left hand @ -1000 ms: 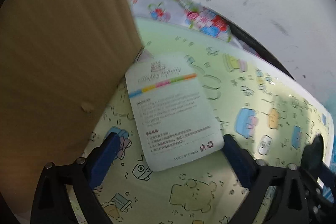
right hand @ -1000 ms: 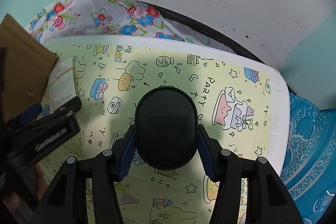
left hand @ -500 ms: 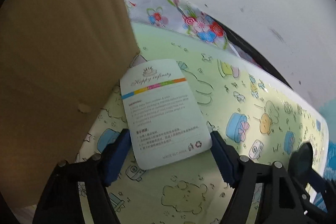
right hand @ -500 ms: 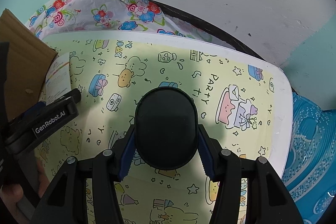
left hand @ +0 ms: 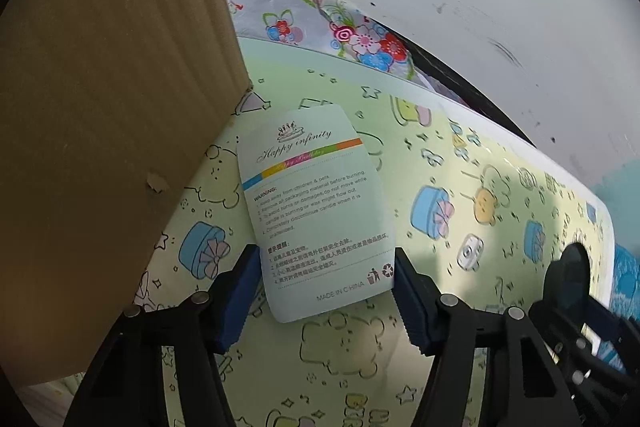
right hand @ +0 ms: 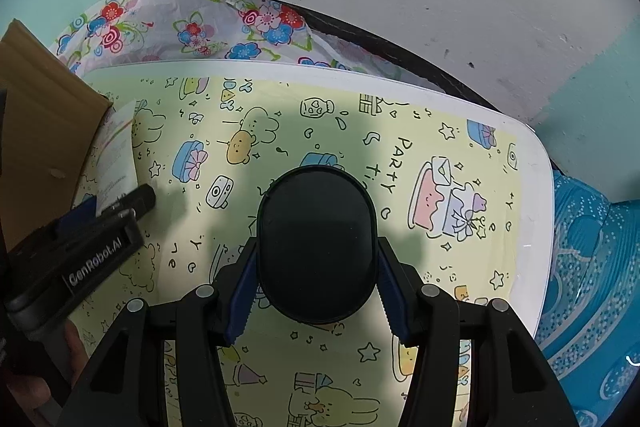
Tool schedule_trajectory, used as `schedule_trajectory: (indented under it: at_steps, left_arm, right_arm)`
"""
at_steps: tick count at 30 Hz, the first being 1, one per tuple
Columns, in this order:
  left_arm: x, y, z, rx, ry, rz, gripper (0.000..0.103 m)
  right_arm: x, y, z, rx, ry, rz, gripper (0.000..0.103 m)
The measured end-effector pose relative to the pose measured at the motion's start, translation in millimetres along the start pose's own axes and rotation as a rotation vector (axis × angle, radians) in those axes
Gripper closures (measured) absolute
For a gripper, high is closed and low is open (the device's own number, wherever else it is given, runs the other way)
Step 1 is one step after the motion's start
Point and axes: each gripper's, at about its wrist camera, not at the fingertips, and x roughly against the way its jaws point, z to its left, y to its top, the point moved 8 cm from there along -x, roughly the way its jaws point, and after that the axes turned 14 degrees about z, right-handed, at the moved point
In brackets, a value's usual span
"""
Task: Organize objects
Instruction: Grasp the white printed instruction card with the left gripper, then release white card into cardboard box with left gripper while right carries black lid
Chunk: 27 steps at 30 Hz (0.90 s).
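Fingers of the left gripper (left hand: 326, 291) have just been closing and now bracket the candle packet (left hand: 316, 211), blue pads at both edges, apparently pressing; it lies flat on the table (right hand: 532, 211) beside the cardboard box (left hand: 104, 131), likely its destination. Right gripper (right hand: 316, 291) clamps a black oval case (right hand: 316, 243), parked above the patterned top.
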Motion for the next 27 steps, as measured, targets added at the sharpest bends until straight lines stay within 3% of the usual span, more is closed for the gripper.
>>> schedule_trajectory:
  at_steps: [7,16,27]
  left_arm:
    - [22,-14,-9,-0.063,-0.015,-0.026,0.038]
    - [94,-36,-18,-0.205,-0.007,-0.158,0.038]
    - [172,-38,18,-0.215,0.025,-0.244,0.038]
  right_arm:
    - [11,-7,-2,-0.031,-0.002,-0.025,0.046]
    - [42,-20,3,-0.042,-0.001,-0.076,0.046]
    - [111,-39,52,-0.007,0.048,-0.168,0.046]
